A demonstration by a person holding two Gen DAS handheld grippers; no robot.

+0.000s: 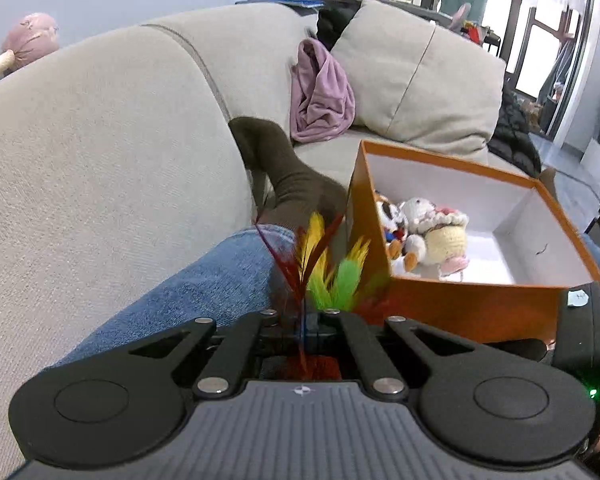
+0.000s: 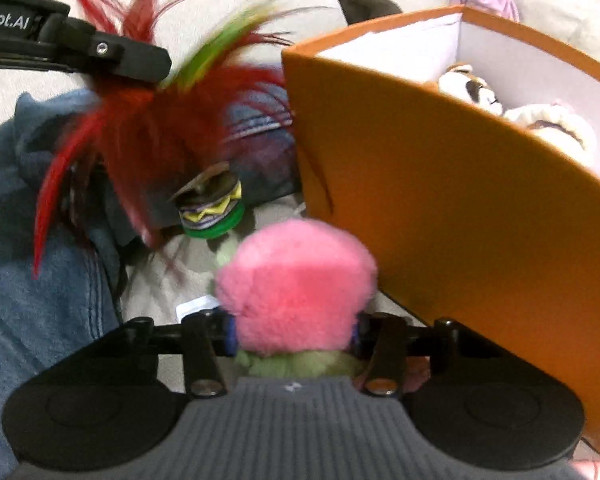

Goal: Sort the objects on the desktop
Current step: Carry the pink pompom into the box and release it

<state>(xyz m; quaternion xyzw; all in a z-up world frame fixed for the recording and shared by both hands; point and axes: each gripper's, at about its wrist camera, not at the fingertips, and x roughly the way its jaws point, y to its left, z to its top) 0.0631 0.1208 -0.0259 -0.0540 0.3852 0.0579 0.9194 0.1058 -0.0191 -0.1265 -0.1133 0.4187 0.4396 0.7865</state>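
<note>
My left gripper (image 1: 304, 320) is shut on the feathers of a shuttlecock (image 1: 324, 264), red, yellow and green, held just left of an orange box (image 1: 460, 308) with a white inside. The box holds small plush toys (image 1: 424, 232). In the right wrist view the left gripper (image 2: 140, 60) holds the same shuttlecock (image 2: 148, 132), its disc base (image 2: 214, 210) hanging down. My right gripper (image 2: 292, 332) is shut on a pink and green plush toy (image 2: 296, 284), low beside the box's orange wall (image 2: 440, 200).
A person's leg in blue jeans (image 1: 204, 280) and a dark sock (image 1: 288, 176) lies on the grey sofa (image 1: 100, 160). A purple cloth (image 1: 320, 92) and a cushion (image 1: 416, 80) sit at the sofa's back.
</note>
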